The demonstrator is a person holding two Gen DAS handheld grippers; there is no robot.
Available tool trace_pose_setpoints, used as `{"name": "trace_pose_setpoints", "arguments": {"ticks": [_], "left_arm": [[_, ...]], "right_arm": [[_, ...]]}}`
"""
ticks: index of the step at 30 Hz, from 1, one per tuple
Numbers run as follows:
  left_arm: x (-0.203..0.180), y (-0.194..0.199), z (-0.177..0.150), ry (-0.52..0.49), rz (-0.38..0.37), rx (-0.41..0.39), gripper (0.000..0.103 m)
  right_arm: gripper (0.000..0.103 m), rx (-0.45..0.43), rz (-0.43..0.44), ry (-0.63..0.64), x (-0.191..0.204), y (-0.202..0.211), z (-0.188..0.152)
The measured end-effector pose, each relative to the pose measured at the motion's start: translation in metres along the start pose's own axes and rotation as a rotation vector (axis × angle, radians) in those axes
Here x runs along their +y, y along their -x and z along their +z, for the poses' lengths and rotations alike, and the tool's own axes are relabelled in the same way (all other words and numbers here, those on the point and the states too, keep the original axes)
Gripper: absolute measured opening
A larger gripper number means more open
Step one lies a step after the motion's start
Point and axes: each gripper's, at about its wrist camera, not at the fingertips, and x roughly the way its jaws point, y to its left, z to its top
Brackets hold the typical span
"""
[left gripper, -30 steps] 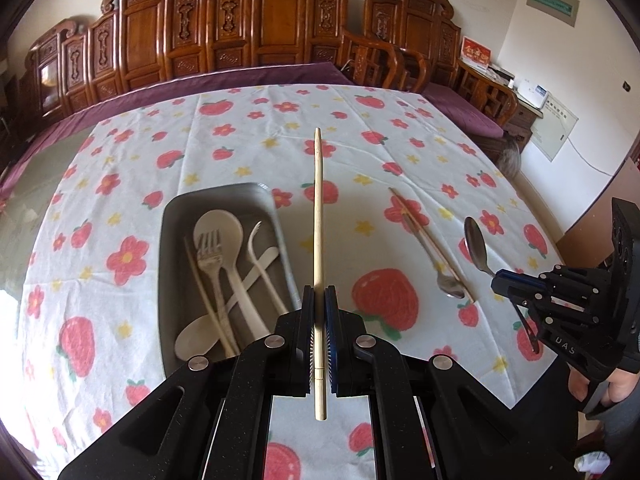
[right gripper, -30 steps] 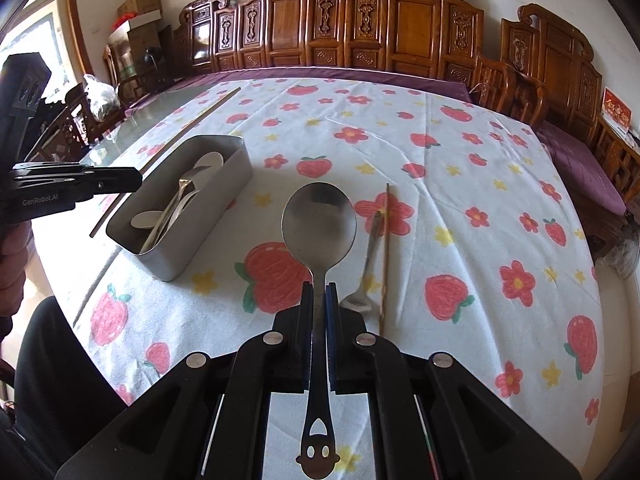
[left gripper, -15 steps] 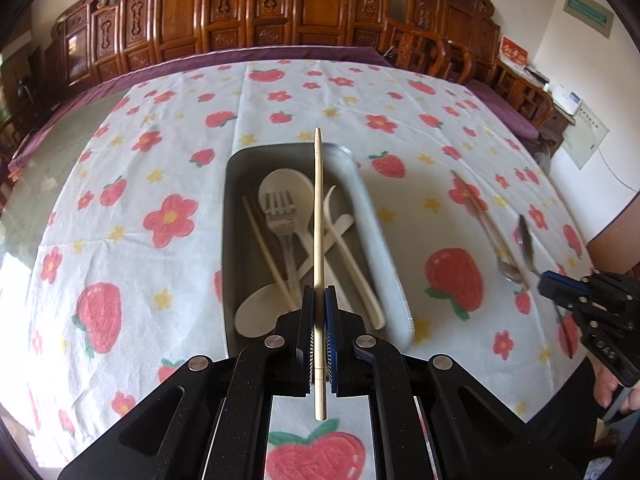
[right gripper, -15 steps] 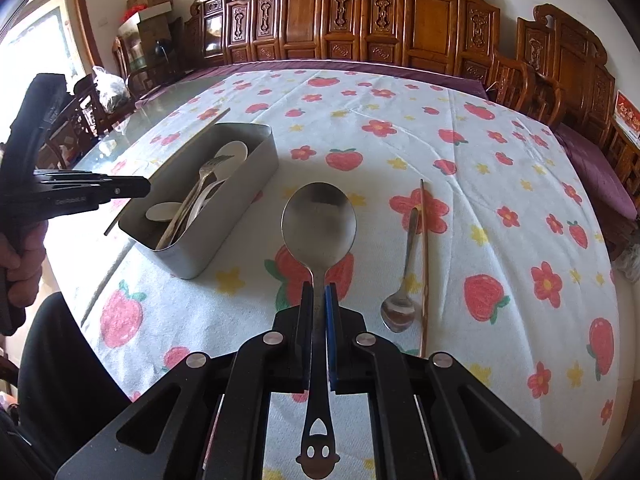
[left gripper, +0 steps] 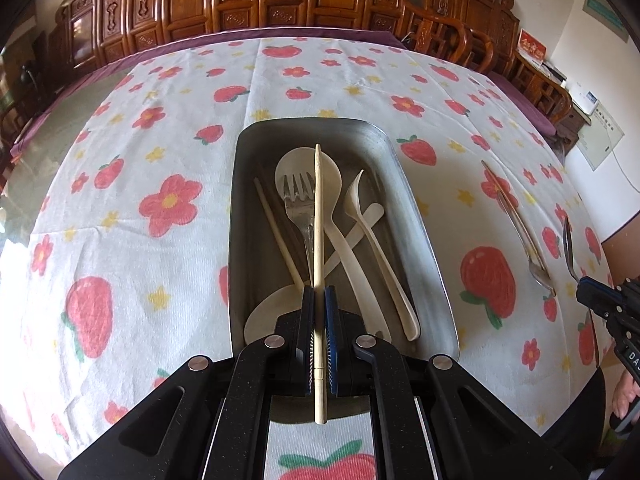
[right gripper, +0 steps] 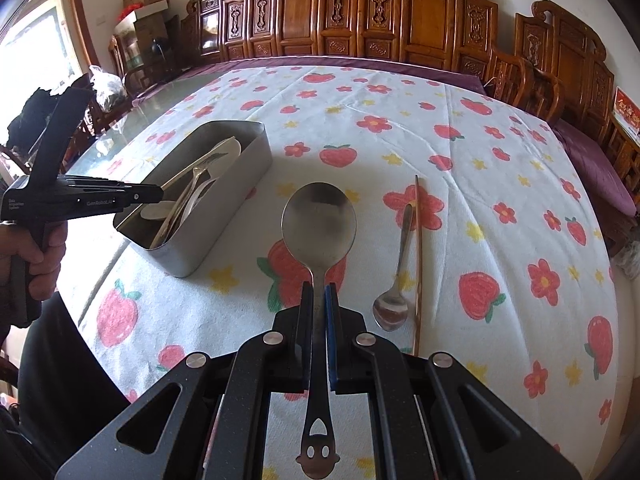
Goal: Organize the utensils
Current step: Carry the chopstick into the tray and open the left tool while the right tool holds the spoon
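Observation:
My left gripper (left gripper: 319, 300) is shut on a pale wooden chopstick (left gripper: 318, 216) and holds it lengthwise over the grey metal tray (left gripper: 416, 216). The tray holds a fork (left gripper: 298, 200), pale spoons (left gripper: 360, 232) and another chopstick (left gripper: 276, 228). My right gripper (right gripper: 319, 296) is shut on a large steel spoon (right gripper: 319, 220), above the cloth right of the tray (right gripper: 224, 216). A small steel spoon (right gripper: 394, 292) and a brown chopstick (right gripper: 418, 256) lie on the cloth to the right. The left gripper shows in the right wrist view (right gripper: 156, 196) over the tray's near end.
A strawberry and flower tablecloth (right gripper: 480, 200) covers the round table. Carved wooden chairs (right gripper: 420, 20) ring its far side. The table's glass edge (right gripper: 104, 140) shows at left. In the left wrist view the right gripper (left gripper: 588, 292) is at the far right.
My left gripper has moved left and down with the chopstick, from beside the tray to right over it. My right gripper has lowered slightly with the spoon.

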Motion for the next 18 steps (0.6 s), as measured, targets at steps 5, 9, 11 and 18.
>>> {"name": "trace_pose_setpoints", "arguments": {"ticks": [5, 9, 11, 18], "left_arm": [[0.000, -0.003, 0.005, 0.000, -0.005, -0.004, 0.004], [0.003, -0.002, 0.007, 0.012, -0.008, -0.007, 0.011], [0.004, 0.002, 0.007, 0.014, -0.006, -0.017, 0.021], [0.013, 0.032, 0.003, 0.024, 0.005, -0.076, 0.024]], "right_arm": [[0.007, -0.001, 0.006, 0.009, 0.003, -0.001, 0.004], [0.007, 0.000, 0.015, 0.019, 0.010, -0.002, 0.009], [0.007, 0.001, 0.024, 0.025, 0.014, -0.004, 0.011], [0.007, -0.016, 0.063, 0.055, 0.035, -0.010, 0.030]]}}
